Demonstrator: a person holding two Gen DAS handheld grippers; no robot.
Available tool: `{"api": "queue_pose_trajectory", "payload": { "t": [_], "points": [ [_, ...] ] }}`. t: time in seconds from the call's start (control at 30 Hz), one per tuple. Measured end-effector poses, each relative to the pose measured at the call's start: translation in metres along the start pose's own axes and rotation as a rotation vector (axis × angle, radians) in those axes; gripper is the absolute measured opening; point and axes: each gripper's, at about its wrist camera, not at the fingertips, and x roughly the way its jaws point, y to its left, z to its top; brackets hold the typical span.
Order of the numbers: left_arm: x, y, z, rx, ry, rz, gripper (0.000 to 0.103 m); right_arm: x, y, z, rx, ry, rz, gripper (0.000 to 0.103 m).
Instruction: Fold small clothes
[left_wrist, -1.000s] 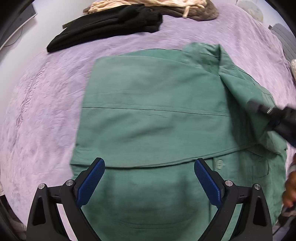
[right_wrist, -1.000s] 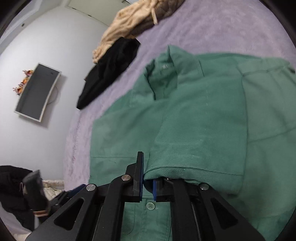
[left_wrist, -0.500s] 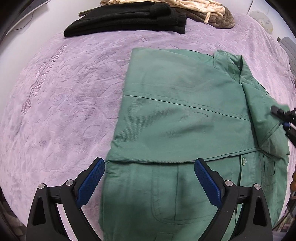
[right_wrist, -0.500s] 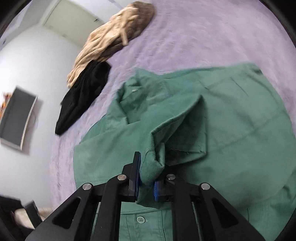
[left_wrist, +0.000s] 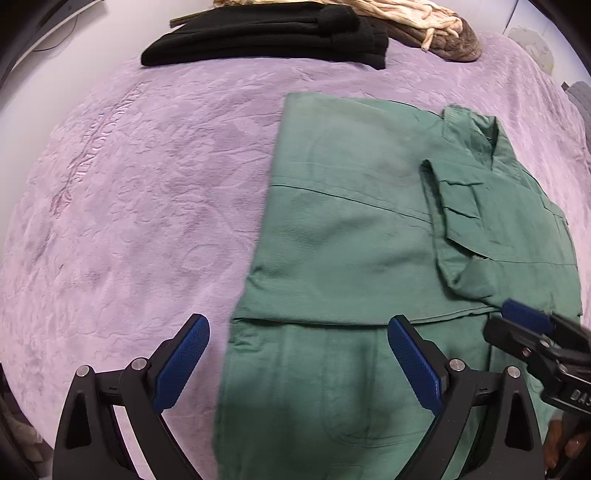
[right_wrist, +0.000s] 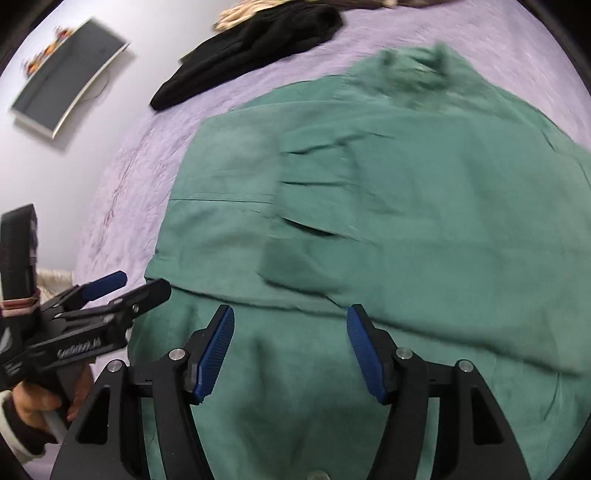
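Note:
A green shirt (left_wrist: 351, 236) lies flat on the purple bedspread (left_wrist: 129, 192), both sides folded in, one sleeve (left_wrist: 465, 221) laid across its middle. It fills the right wrist view (right_wrist: 406, 206). My left gripper (left_wrist: 297, 363) is open and empty, hovering over the shirt's near left edge. My right gripper (right_wrist: 290, 350) is open and empty above the lower part of the shirt, just short of the folded sleeve (right_wrist: 314, 221). The right gripper shows at the right edge of the left wrist view (left_wrist: 532, 332); the left gripper shows at the left of the right wrist view (right_wrist: 122, 288).
A folded black garment (left_wrist: 266, 33) and a beige and brown heap (left_wrist: 424, 26) lie at the far edge of the bed. A wall-mounted screen (right_wrist: 66, 88) hangs on the white wall beyond the bed's left side.
My right gripper has let go of the sleeve, which now lies folded on the shirt, and has pulled back open. My left gripper has shifted left, so the shirt sits further right in its view.

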Motion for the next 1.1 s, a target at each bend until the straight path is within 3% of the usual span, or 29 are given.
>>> {"api": "queue_pose_trajectory", "payload": {
  "t": [0.2, 0.33, 0.47, 0.5, 0.53, 0.57, 0.63, 0.77, 0.83, 0.97, 1.1],
  "points": [
    [0.003, -0.041, 0.010, 0.044, -0.014, -0.068, 0.098, -0.055, -0.120, -0.043, 0.412, -0.081, 0.004, 0.068],
    [0.009, -0.073, 0.024, 0.086, -0.028, -0.091, 0.098, -0.082, -0.201, -0.068, 0.700, -0.189, 0.092, 0.068],
    [0.028, -0.099, 0.037, 0.110, -0.012, -0.092, 0.098, -0.095, -0.242, -0.071, 0.854, -0.293, 0.141, 0.068],
    [0.034, -0.104, 0.039, 0.115, -0.007, -0.082, 0.098, -0.098, -0.244, -0.069, 0.865, -0.317, 0.143, 0.057],
    [0.040, -0.107, 0.040, 0.121, -0.001, -0.066, 0.098, -0.105, -0.246, -0.068, 0.859, -0.354, 0.138, 0.038],
    [0.046, -0.109, 0.040, 0.126, 0.005, -0.049, 0.098, -0.111, -0.247, -0.066, 0.841, -0.378, 0.112, 0.008],
    [0.054, -0.110, 0.039, 0.129, 0.013, -0.039, 0.098, -0.113, -0.250, -0.064, 0.824, -0.375, 0.068, 0.008],
    [0.057, -0.114, 0.039, 0.158, 0.000, -0.028, 0.098, -0.087, -0.252, -0.065, 0.803, -0.281, -0.017, 0.009],
    [0.057, -0.115, 0.041, 0.160, 0.006, -0.029, 0.098, -0.087, -0.257, -0.072, 0.840, -0.299, 0.011, 0.011],
    [0.054, -0.109, 0.047, 0.150, 0.002, -0.013, 0.098, -0.097, -0.258, -0.080, 0.858, -0.279, 0.010, 0.025],
    [0.045, -0.095, 0.053, 0.122, -0.005, 0.010, 0.098, -0.112, -0.253, -0.093, 0.820, -0.259, 0.015, 0.050]
  ]
}}
